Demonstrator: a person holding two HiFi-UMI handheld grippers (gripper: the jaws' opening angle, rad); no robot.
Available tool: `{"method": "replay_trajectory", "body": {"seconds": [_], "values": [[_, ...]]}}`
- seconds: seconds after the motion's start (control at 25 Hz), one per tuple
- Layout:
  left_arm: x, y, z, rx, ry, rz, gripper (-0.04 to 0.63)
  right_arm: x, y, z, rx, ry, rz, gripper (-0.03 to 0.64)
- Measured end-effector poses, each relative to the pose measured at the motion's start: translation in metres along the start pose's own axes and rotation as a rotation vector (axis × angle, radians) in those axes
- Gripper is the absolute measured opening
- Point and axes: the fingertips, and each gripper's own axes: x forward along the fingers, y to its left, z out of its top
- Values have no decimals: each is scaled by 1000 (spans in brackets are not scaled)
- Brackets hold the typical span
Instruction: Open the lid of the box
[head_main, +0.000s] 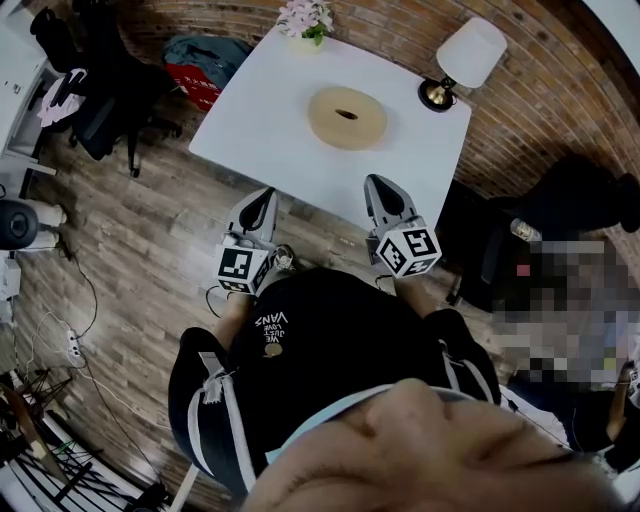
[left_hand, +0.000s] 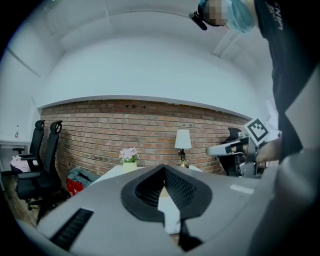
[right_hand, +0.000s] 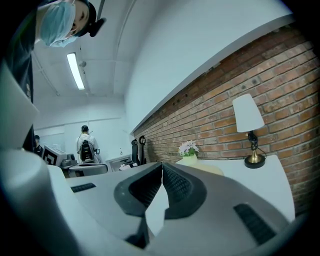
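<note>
The box is too small to show its details; in both gripper views the jaws cover most of it.

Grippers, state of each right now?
Left gripper: closed, nothing between the jaws.
Right gripper: closed, nothing between the jaws.

A white bench stands by a brick wall; at its far edge sit a potted flower and a white-shaded lamp, well apart; black office chairs and red and teal bags rest on the wooden floor.
</note>
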Motion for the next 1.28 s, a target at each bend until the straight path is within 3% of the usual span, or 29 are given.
{"method": "replay_trajectory", "body": {"seconds": [0.48,0.88,1.28], "values": [[20,81,1,17,25,-83,9,68,20,0,14,-20,-75,3],[35,123,-7,38,66,-168,9,92,18,-9,57,-37,-181,3],[75,125,-5,17,67,-165,9,108,-17,2,59,-31,-191,3]]}}
